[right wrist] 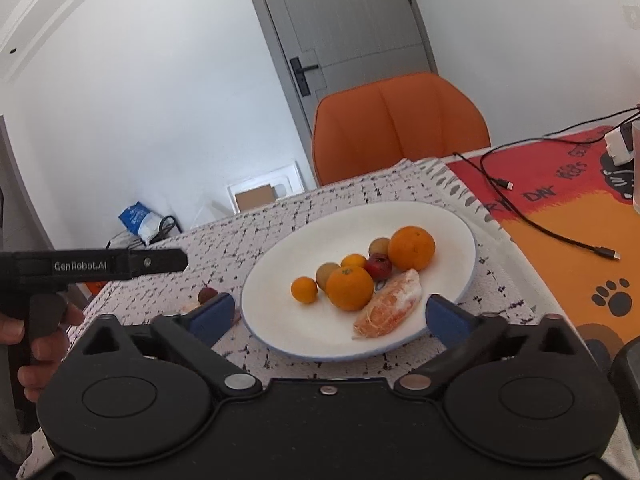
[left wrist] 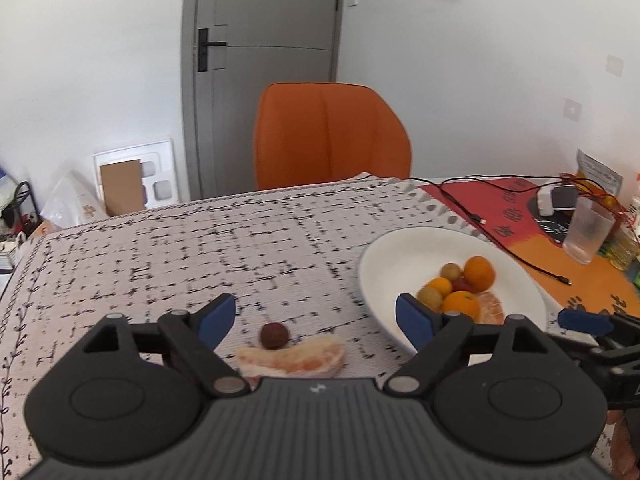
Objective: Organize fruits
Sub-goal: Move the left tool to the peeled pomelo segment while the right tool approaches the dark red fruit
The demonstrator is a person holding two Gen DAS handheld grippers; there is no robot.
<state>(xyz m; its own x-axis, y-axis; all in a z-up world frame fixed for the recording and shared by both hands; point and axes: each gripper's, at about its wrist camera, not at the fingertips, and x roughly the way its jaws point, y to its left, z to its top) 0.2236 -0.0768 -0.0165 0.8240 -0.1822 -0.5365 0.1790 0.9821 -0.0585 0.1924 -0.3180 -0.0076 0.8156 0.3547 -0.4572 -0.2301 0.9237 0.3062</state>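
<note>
Left gripper [left wrist: 316, 316] gapes wide over a grapefruit wedge [left wrist: 292, 356] and a dark red fruit [left wrist: 274, 335] on the cloth. Right gripper [right wrist: 330, 314] gapes too, empty, at the plate [right wrist: 280, 320] of oranges [right wrist: 411, 249].

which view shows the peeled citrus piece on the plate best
The right wrist view: the peeled citrus piece lies whole and unobstructed near the front rim of the white plate. In the left wrist view only part of it shows, behind that hand-held gripper's finger and beside an orange.
</note>
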